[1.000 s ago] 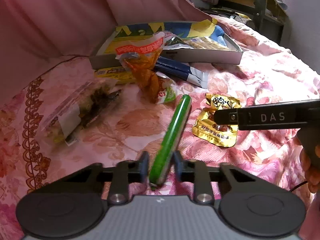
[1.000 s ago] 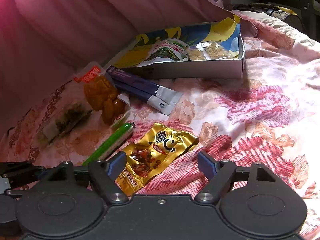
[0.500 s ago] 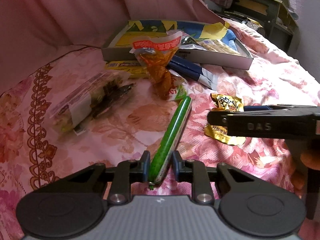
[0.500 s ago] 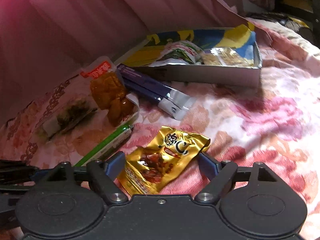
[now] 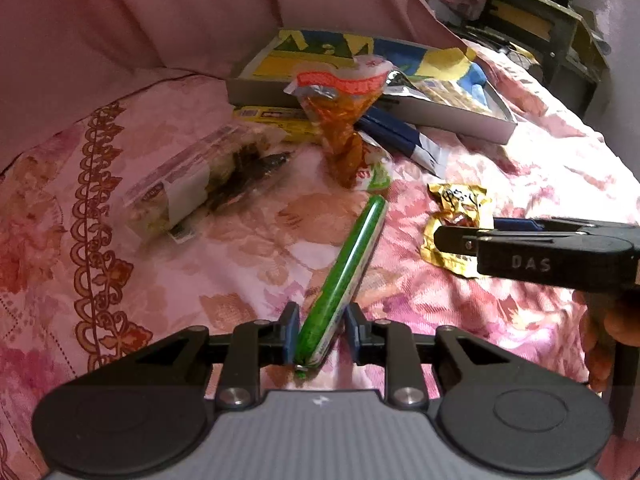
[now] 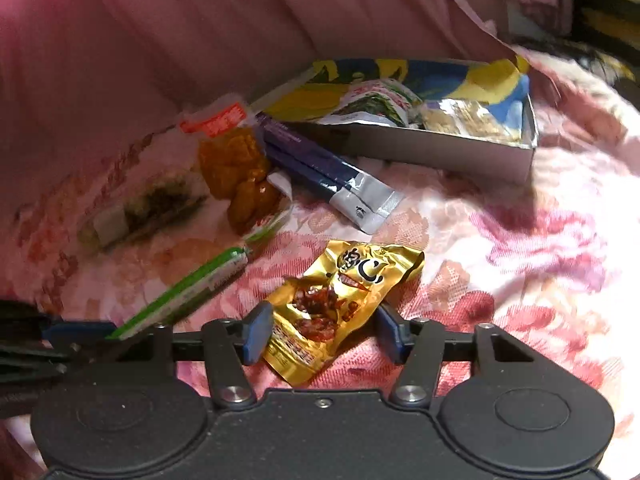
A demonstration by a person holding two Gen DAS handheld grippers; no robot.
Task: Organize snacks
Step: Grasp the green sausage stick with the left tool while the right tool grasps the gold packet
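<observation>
My left gripper is shut on the near end of a long green sausage stick, which points away over the pink floral bedspread; the stick also shows in the right wrist view. My right gripper has its jaws on both sides of a gold foil snack packet and has closed in on it; the packet looks lifted at its near end. From the left wrist view the right gripper covers part of the gold packet. An open cardboard box with several snacks lies behind.
An orange snack bag, a dark blue pouch, a clear seaweed pack and a yellow pack lie between me and the box. Pink curtain hangs behind. Dark furniture stands at the far right.
The right gripper's jaws have narrowed around the gold packet and it has risen with them. Both grippers have moved slightly up and forward. The left still holds the green stick.
</observation>
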